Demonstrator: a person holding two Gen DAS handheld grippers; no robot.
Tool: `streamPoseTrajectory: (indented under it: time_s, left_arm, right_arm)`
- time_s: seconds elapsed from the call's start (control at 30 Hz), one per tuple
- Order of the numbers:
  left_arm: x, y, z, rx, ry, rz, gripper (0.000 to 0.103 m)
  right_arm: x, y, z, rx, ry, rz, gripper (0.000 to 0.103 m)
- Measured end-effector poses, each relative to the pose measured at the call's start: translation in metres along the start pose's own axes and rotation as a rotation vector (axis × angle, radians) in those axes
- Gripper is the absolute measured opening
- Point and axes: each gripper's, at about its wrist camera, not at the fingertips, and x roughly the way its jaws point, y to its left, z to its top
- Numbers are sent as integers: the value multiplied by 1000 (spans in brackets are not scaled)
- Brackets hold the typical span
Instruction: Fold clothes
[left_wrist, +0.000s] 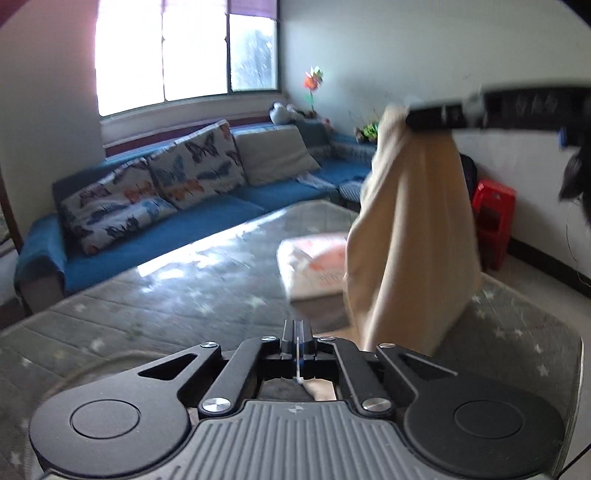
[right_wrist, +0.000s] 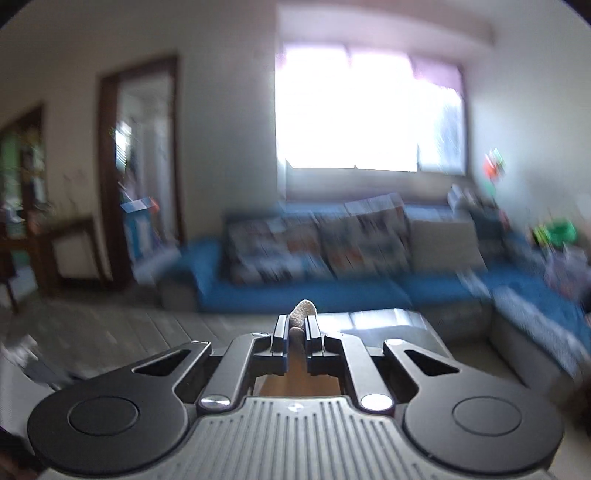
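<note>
A beige garment (left_wrist: 410, 236) hangs in the air at the right of the left wrist view, over a grey star-patterned table (left_wrist: 155, 306). My right gripper (left_wrist: 428, 118) holds its top edge from the right. In the right wrist view my right gripper (right_wrist: 297, 328) is shut on a fold of the beige garment (right_wrist: 303, 312) that pokes up between the fingers. My left gripper (left_wrist: 297, 343) is shut, with a bit of beige cloth (left_wrist: 319, 387) showing just beneath its jaws. The garment's lower edge reaches down toward it.
A folded white and pink garment (left_wrist: 314, 266) lies on the table behind the beige one. A blue sofa (left_wrist: 155, 236) with butterfly cushions (left_wrist: 155, 184) runs along the far side. A red stool (left_wrist: 493, 221) stands at the right. The right wrist view is blurred.
</note>
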Motion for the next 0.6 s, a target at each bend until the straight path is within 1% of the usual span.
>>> streamPoseTrajectory:
  time_s: [0.03, 0.07, 0.13, 0.17, 0.23, 0.27, 0.3, 0.33, 0.4, 0.43, 0.5, 0.6]
  left_arm:
    - [-8, 5, 3, -4, -14, 16, 4]
    - [-16, 11, 6, -11, -25, 33, 5]
    - [-34, 22, 11, -23, -58, 66, 8]
    - [-43, 28, 11, -27, -76, 86, 9]
    - [-58, 41, 4, -34, -80, 110, 19]
    - [-66, 47, 0, -38, -80, 122, 21]
    - [-73, 54, -4, -42, -80, 133, 28]
    - [-76, 59, -11, -43, -67, 144, 33]
    - [-80, 68, -27, -45, -33, 168, 34]
    - [-81, 72, -35, -49, -10, 172, 34]
    - [-82, 81, -52, -72, 35, 165, 38]
    - [-81, 88, -73, -96, 84, 157, 45]
  right_arm:
    - [-8, 12, 15, -14, -47, 31, 7]
    - [-16, 22, 25, -26, -85, 56, 7]
    - [-32, 43, 42, -54, -156, 109, 7]
    - [-37, 53, 43, -75, -166, 127, 7]
    - [-45, 71, 45, -117, -181, 160, 7]
    - [-45, 75, 43, -129, -175, 163, 7]
    - [-42, 80, 36, -151, -147, 165, 7]
    - [-39, 85, 28, -175, -115, 166, 7]
    - [-24, 93, -4, -215, 0, 164, 8]
    - [-18, 95, -19, -224, 51, 164, 8]
    - [-11, 102, -42, -254, 138, 161, 8]
    - [-17, 108, -65, -271, 197, 155, 8]
